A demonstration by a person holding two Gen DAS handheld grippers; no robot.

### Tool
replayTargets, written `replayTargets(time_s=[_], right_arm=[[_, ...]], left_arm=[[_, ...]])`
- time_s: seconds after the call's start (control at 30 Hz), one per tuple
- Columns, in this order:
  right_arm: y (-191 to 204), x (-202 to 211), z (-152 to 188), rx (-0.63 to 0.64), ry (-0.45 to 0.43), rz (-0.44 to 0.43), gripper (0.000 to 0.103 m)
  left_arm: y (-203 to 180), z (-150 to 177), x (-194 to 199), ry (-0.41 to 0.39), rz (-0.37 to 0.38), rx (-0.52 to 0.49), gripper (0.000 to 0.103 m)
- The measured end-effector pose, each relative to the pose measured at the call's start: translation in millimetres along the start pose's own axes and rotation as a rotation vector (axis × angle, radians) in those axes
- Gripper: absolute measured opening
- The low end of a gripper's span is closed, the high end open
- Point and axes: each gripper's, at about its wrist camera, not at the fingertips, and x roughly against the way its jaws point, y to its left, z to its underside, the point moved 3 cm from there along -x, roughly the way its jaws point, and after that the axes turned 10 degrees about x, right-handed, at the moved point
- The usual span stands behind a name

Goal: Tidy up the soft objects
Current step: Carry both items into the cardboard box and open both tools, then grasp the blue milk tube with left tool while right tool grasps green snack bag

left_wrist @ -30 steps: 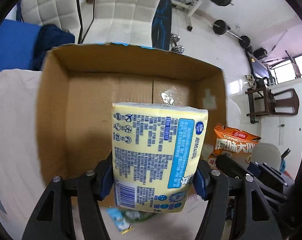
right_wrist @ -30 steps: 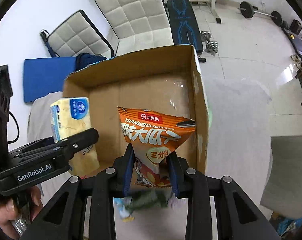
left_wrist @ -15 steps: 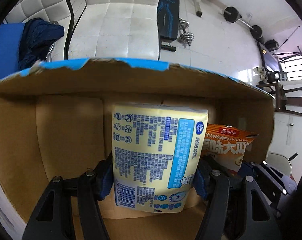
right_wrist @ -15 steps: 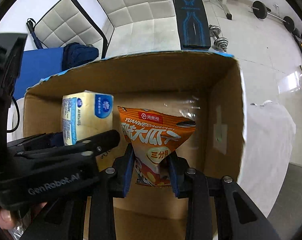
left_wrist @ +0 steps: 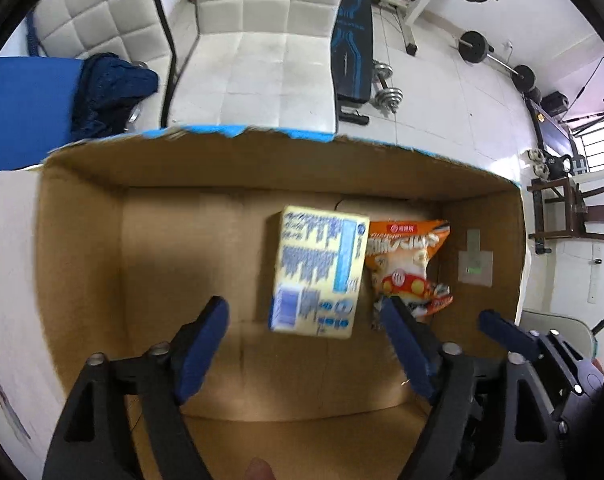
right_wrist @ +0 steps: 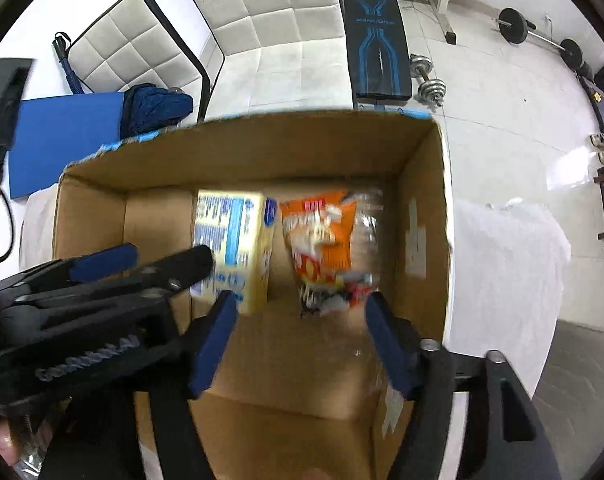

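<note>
A yellow tissue pack (left_wrist: pixel 318 272) and an orange snack bag (left_wrist: pixel 410 264) are side by side inside an open cardboard box (left_wrist: pixel 82 256), both blurred. My left gripper (left_wrist: pixel 302 344) is open and empty above the box, just short of the tissue pack. My right gripper (right_wrist: pixel 298 332) is open and empty above the box, just short of the snack bag (right_wrist: pixel 326 248). The tissue pack (right_wrist: pixel 238 248) also shows in the right wrist view, partly hidden by the left gripper's fingers (right_wrist: pixel 102 260). The right gripper's finger (left_wrist: pixel 502 328) shows at the right of the left wrist view.
The box (right_wrist: pixel 422 216) stands on a white cloth (right_wrist: pixel 502 264). Beyond it are white padded chairs (left_wrist: pixel 258 40), a blue mat (left_wrist: pixel 26 108) with dark cloth, a weight bench (right_wrist: pixel 378 48), dumbbells and barbells on the tiled floor.
Both grippers opened and let go of their loads. The tissue pack and snack bag dropped away from the fingers into the box.
</note>
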Motion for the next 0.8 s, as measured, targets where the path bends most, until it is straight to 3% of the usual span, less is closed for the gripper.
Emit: replayTargets(time_s=[0.1, 0.2, 0.4, 0.8], right_arm=[[5, 11, 18, -0.001, -0.021, 0.027, 0.093], [9, 22, 39, -0.014, -0.048, 0.065, 0.101], [28, 52, 75, -0.008, -0.115, 0.139, 0.101], [59, 127, 134, 0.027, -0.26, 0.204, 0.103]], left_arm=[[10, 13, 15, -0.055, -0.04, -0.006, 0.091], [21, 29, 32, -0.117, -0.061, 0.004, 0.1], [34, 61, 66, -0.214, -0.082, -0.007, 0.101], [54, 132, 132, -0.371, -0.088, -0.008, 0.102]])
